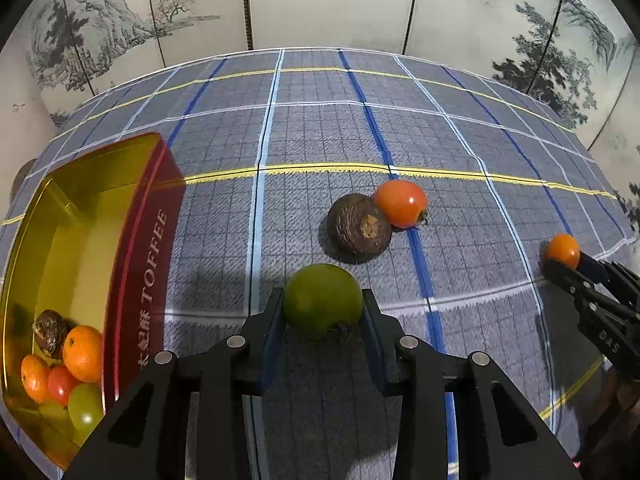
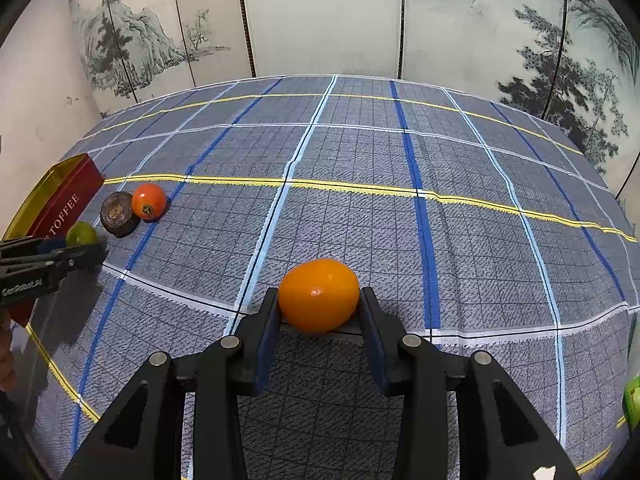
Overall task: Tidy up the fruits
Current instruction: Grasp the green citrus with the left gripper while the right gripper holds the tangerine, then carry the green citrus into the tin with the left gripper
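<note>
My left gripper is shut on a green fruit, just right of the red and gold TOFFEE tin. The tin holds several fruits. My right gripper is shut on a small orange fruit over the middle of the checked cloth. A brown round fruit and a red-orange tomato lie touching each other on the cloth beyond the green fruit. In the right wrist view they show at the left, the brown fruit and the tomato, beside the tin.
A blue checked cloth covers the table. A painted folding screen stands behind it. A green object shows at the right edge of the right wrist view. The right gripper shows at the right in the left wrist view.
</note>
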`<action>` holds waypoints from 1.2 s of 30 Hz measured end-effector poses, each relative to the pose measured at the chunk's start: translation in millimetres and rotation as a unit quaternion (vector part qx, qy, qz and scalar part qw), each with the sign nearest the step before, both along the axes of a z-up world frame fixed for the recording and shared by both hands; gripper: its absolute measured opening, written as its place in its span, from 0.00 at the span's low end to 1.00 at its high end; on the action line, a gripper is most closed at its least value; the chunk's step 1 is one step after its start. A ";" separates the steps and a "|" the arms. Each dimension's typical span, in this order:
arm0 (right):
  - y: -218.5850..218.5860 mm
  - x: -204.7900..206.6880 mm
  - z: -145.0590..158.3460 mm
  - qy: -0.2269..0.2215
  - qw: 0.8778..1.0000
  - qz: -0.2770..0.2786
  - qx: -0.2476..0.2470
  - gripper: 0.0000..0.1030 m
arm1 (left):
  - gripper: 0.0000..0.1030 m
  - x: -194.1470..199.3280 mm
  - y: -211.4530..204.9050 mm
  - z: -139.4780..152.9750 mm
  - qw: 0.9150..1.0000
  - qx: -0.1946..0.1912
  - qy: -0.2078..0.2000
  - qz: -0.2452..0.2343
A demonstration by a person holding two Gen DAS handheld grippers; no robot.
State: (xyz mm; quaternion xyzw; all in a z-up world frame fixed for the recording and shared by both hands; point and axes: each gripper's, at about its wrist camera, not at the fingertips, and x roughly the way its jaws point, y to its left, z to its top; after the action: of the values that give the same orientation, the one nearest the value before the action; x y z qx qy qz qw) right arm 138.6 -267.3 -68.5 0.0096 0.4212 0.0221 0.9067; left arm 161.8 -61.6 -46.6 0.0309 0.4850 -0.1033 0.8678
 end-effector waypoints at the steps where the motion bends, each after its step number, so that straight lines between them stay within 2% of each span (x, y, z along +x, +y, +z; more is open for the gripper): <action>1: 0.2 0.0 0.1 0.000 1.000 0.000 0.000 0.36 | 0.36 -2.2 0.9 1.5 1.000 -0.001 -0.001 0.000; 13: 0.3 0.1 0.1 0.000 1.000 0.000 0.000 0.36 | 0.36 -24.9 13.1 20.9 1.000 0.008 -0.013 0.002; 22: 0.3 0.1 0.1 0.000 1.000 0.000 0.000 0.36 | 0.36 -44.0 29.2 44.0 0.999 0.007 -0.046 0.007; 30: 0.5 0.2 0.1 0.000 1.000 0.000 0.000 0.36 | 0.36 -50.5 60.4 61.0 0.997 -0.009 -0.062 0.039; 36: 0.6 0.2 0.1 0.000 1.000 0.000 0.000 0.36 | 0.36 -51.3 92.8 64.4 0.995 -0.007 -0.066 0.075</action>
State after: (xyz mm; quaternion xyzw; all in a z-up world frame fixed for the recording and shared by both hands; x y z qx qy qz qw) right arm 138.8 -266.7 -68.3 0.0093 0.4214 0.0220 0.9065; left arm 110.5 31.3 17.8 -0.0046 0.4270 -0.0392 0.9034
